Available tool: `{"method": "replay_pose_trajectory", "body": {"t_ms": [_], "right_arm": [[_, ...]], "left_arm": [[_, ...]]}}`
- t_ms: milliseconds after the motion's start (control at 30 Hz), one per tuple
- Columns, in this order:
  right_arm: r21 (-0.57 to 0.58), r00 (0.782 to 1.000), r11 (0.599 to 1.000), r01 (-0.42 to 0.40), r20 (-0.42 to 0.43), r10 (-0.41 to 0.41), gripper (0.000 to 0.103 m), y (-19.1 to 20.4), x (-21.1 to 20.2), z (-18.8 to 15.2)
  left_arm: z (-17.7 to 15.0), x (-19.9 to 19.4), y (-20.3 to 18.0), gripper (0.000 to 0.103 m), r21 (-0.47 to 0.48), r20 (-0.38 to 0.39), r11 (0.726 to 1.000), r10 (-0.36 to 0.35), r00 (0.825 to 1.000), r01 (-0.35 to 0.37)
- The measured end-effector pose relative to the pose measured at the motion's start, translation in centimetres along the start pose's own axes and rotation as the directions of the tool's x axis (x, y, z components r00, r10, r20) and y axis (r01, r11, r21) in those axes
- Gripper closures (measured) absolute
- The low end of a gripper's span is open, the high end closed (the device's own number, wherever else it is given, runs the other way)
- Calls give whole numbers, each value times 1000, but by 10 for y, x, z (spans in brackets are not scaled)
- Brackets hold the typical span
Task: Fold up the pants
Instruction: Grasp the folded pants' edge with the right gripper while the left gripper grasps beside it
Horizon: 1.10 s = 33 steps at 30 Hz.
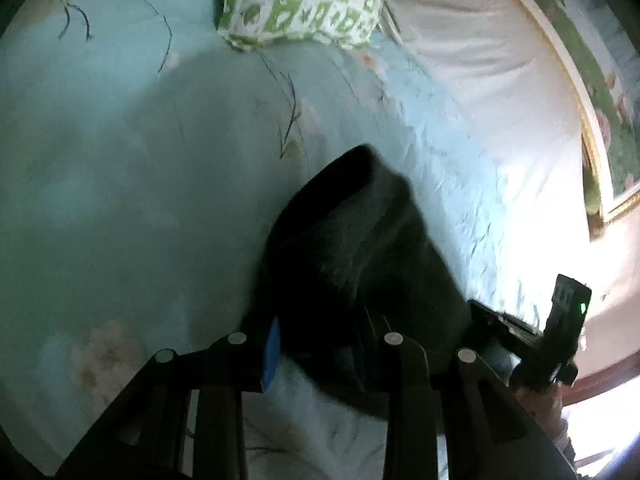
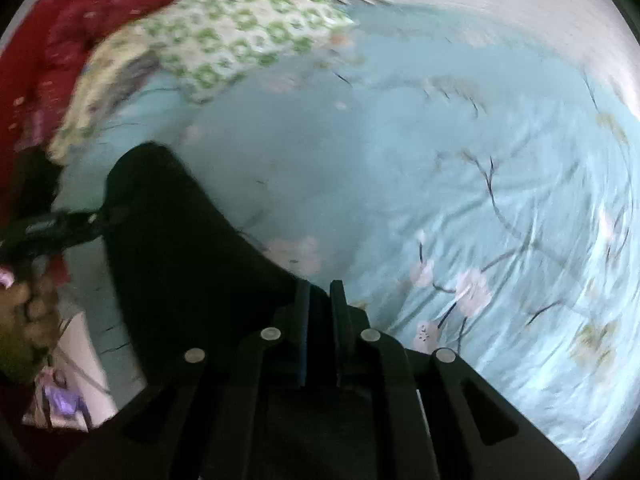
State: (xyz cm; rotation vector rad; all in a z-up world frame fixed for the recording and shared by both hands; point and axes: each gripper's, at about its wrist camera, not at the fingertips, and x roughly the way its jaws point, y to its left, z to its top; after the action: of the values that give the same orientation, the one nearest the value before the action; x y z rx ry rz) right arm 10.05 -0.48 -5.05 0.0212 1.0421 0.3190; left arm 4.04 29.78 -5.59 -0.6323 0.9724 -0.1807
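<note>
We have both tools on the black pants [image 1: 352, 248], which lie bunched on the pale blue floral bedspread [image 1: 120, 200] of the bed. In the left wrist view the pants fill the centre down to 6 o'clock. In the right wrist view they run from 9 o'clock in to the tool tips.

Left tool [image 1: 324, 344]: jaws partly spread, dark cloth bunched between them. It looks pinched, but the blur and dark fabric hide the pad contact, so we cannot tell for sure. Right tool [image 2: 320, 300]: fingers nearly pressed together, pinching an edge of the pants. It also shows at 4 o'clock in the left view.

Step in hand, as we judge it: gripping two points of one edge, ready to lift and carry it over. To do it well, we keep both pinches on the same edge, raise them together, hold the cloth taut between the tools so it does not sag, and lay it down flat. A slack left grip could drop its corner.

Pants look: black, matte, soft, a rumpled heap with a rounded fold at the far end; no waistband or legs made out. A green-patterned pillow [image 1: 308, 0] sits at 12 o'clock, well apart.
</note>
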Motion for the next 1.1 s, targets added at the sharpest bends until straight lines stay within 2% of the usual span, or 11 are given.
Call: {"method": "replay_pose_trajectory", "body": {"t_ms": [100, 167, 267, 333, 400, 500, 567, 700, 900, 1000, 1100], "right_arm": [[66, 996, 996, 53, 68, -58, 81, -4, -21, -6], [127, 986, 988, 87, 131, -104, 63, -11, -53, -17], [239, 962, 971, 26, 256, -89, 37, -31, -114, -57], [296, 953, 955, 39, 277, -124, 37, -39, -139, -85], [365, 948, 929, 52, 274, -160, 37, -50, -162, -119], [479, 937, 876, 57, 278, -213, 37, -61, -194, -170], [545, 927, 835, 78, 269, -262, 37, -69, -214, -203], [679, 906, 728, 90, 247, -343, 37, -81, -243, -263], [815, 878, 576, 68, 226, -423, 37, -104, -265, -330], [849, 868, 528, 5, 259, -424, 37, -119, -265, -342], [855, 863, 518, -13, 271, -426, 38, -129, -261, -344]], "left_arm": [[-2, -20, -7, 64, 83, 16, 994, 76, 997, -77], [-1, -40, -14, 64, 127, 45, 986, 104, 994, -109], [4, -64, -35, 57, 191, 71, 979, 53, 996, -65], [3, -67, -57, 48, 235, 74, 972, 9, 997, -26], [-1, -60, -87, 47, 288, 39, 956, -61, 997, 48], [-17, -28, -141, 46, 365, -81, 915, -153, 985, 173], [-30, -5, -176, 46, 413, -169, 877, -191, 967, 245], [-71, 42, -253, 44, 524, -347, 768, -203, 915, 369], [-137, 101, -345, 42, 620, -576, 575, -130, 807, 535], [-166, 129, -378, 42, 635, -654, 493, -66, 753, 594], [-186, 159, -406, 42, 643, -697, 448, 5, 717, 621]]}}
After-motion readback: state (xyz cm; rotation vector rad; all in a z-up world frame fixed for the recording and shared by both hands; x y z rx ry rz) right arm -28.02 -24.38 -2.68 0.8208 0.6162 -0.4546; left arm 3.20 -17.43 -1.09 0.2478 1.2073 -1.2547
